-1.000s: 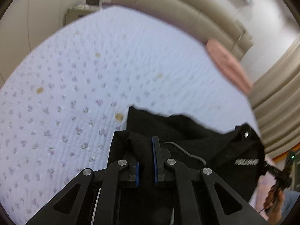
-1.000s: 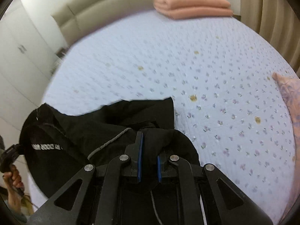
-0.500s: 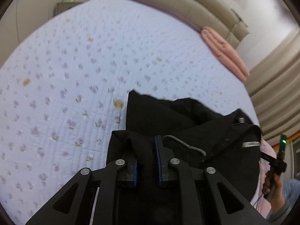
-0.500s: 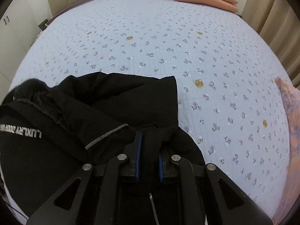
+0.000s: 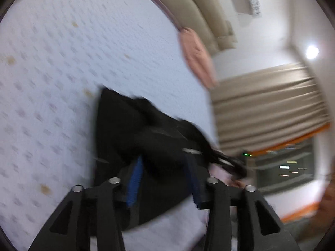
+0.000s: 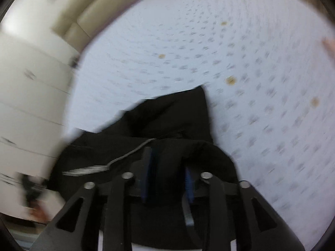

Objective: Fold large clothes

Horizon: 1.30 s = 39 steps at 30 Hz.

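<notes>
Left wrist: both hand-held grippers, left (image 5: 165,179) and right (image 6: 167,175), clamped earlier, are opening over the black garment (image 5: 125,125).

Motion blur smears both views — the black garment (image 6: 167,121) loses its folds.

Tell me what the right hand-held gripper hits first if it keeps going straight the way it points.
Most likely the black garment: it lies between and just ahead of the opening fingers of the right hand-held gripper, on the floral bedspread. Blur leaves depth uncertain.
</notes>
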### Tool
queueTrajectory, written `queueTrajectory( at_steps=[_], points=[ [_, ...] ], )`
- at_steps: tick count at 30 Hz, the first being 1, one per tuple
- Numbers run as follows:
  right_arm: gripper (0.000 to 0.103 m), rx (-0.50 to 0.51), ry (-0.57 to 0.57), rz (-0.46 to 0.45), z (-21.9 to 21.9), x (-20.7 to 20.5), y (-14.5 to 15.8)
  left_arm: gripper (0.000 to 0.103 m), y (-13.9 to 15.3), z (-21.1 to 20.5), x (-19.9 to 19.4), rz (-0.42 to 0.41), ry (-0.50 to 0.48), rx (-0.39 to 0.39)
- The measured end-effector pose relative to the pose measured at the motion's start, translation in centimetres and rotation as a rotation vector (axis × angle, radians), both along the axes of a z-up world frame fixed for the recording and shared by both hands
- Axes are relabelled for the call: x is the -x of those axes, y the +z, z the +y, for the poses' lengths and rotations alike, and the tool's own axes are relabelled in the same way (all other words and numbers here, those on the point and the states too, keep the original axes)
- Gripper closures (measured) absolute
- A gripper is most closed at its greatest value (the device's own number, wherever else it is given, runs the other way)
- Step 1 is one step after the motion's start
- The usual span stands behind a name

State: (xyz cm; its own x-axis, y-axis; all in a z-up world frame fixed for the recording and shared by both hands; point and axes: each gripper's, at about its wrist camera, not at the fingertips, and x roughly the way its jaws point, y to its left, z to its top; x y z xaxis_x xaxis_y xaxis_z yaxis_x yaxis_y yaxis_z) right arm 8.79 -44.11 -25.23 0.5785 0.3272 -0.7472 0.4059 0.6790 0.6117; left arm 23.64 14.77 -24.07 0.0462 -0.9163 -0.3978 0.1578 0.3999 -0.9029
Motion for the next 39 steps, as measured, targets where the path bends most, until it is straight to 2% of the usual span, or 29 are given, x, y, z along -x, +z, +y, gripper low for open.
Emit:
queueTrajectory(
  at_steps=[2,3,4,5,6,8,10,12,15,17,19,20,23,27,29,30,31,32,34,39],
  points=[
    [0.047,0.052,-0.014,-0.004,-0.5,0.7,1.6,0.052,0.6,1.3,0.1,0.0,-0.002,0.041],
    [0.036,0.097,-0.014,-0.003,-0.5,0.8,2.2,0.049,0.9,2.0,0.1,-0.02,0.025,0.015],
    [0.029,0.167,-0.004,0.003,-0.3,0.8,2.8,0.046,1.3,2.7,0.2,-0.042,0.068,-0.035],
    [0.028,0.223,0.011,0.016,-0.1,0.5,2.9,0.041,1.4,3.0,0.2,-0.063,0.109,-0.092],
    [0.028,0.273,0.035,0.032,0.3,0.0,2.9,0.04,1.3,2.9,0.1,-0.089,0.144,-0.173],
    [0.028,0.344,0.082,0.055,1.2,-1.2,2.2,0.04,0.3,1.8,-0.8,-0.106,0.174,-0.339],
    [0.028,0.423,0.134,0.065,2.3,-2.6,1.3,0.04,-1.1,0.1,-1.8,-0.109,0.166,-0.419],
    [0.028,0.524,0.186,0.067,3.3,-4.2,0.4,0.042,-2.4,-1.5,-2.6,-0.129,0.139,-0.408],
    [0.028,0.586,0.22,0.063,3.1,-6.0,-0.9,0.042,-3.1,-2.3,-3.3,-0.165,0.136,-0.384],
    [0.028,0.567,0.223,0.052,2.3,-7.0,-1.7,0.042,-4.2,-3.0,-4.1,-0.138,0.104,-0.368],
    [0.028,0.506,0.246,0.04,1.5,-8.0,-2.4,0.042,-5.2,-3.6,-5.0,-0.109,0.055,-0.348],
    [0.028,0.49,0.259,0.036,1.3,-8.3,-2.8,0.042,-5.8,-4.0,-5.5,-0.104,0.037,-0.366],
    [0.028,0.522,0.303,0.056,1.8,-9.1,-3.9,0.041,-6.6,-4.7,-6.3,-0.134,0.009,-0.438],
    [0.028,0.517,0.329,0.07,2.4,-9.6,-5.8,0.041,-8.4,-5.8,-7.6,-0.108,-0.025,-0.394],
    [0.047,0.516,0.342,0.056,2.9,-9.8,-6.1,0.042,-8.5,-6.0,-7.7,-0.102,-0.018,-0.338],
    [0.071,0.536,0.343,0.066,3.2,-9.8,-6.3,0.045,-8.5,-6.2,-7.7,-0.114,-0.012,-0.313],
    [0.075,0.593,0.338,0.076,3.7,-9.8,-6.2,0.055,-8.1,-6.6,-7.4,-0.153,-0.008,-0.308],
    [0.078,0.631,0.334,0.067,4.2,-9.5,-5.9,0.086,-7.6,-7.0,-7.1,-0.197,-0.019,-0.331],
    [0.085,0.68,0.317,0.059,4.8,-8.9,-5.1,0.088,-6.5,-7.2,-6.4,-0.242,0.004,-0.369],
    [0.087,0.775,0.203,-0.018,3.7,-7.7,0.1,0.089,-1.5,-5.9,-6.4,-0.345,0.116,-0.346]
  ],
)
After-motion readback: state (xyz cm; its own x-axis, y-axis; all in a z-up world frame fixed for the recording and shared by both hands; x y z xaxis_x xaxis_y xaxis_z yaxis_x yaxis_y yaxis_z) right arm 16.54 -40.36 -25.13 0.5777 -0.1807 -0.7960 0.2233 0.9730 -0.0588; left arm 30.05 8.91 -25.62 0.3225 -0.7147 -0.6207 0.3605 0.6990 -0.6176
